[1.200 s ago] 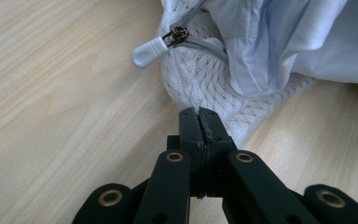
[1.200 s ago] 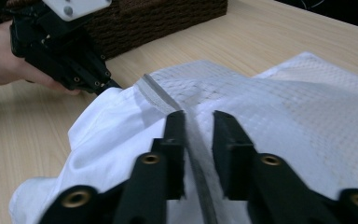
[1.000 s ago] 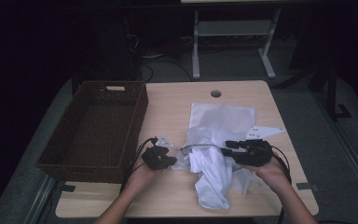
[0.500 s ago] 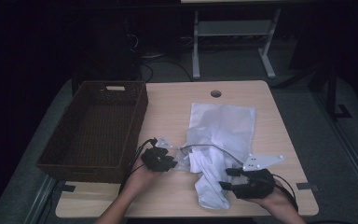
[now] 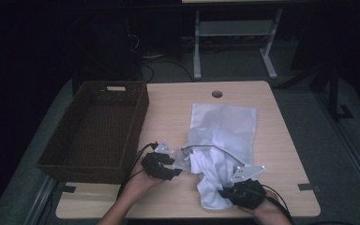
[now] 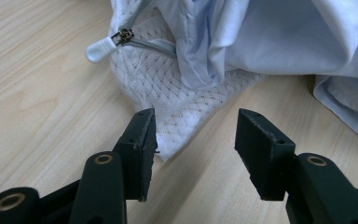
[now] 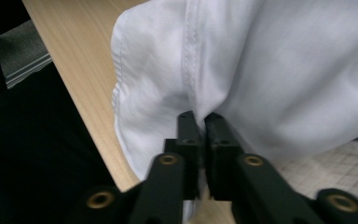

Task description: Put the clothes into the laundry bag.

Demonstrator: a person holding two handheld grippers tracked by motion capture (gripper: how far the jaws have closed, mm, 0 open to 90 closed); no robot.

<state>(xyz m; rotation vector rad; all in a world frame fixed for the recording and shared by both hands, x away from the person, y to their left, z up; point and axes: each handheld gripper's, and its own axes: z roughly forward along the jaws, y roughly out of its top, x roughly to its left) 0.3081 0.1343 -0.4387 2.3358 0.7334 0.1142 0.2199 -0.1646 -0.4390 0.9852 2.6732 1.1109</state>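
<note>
The white garment (image 5: 220, 150) lies crumpled on the wooden table (image 5: 281, 154), its far part spread flat and its near part bunched close to the table's front edge. In the left gripper view, its mesh lining (image 6: 168, 93) and a zipper pull (image 6: 103, 46) rest on the wood. The right gripper (image 5: 226, 193) has just been closing its jaws, and they are now together on a fold of the garment near its lower edge. The left gripper (image 5: 174, 169) has just been opening; its jaws stand apart, with a corner of the mesh lining between them, not pressed. A dark wicker basket (image 5: 56, 159) stands at the left side of the table.
</note>
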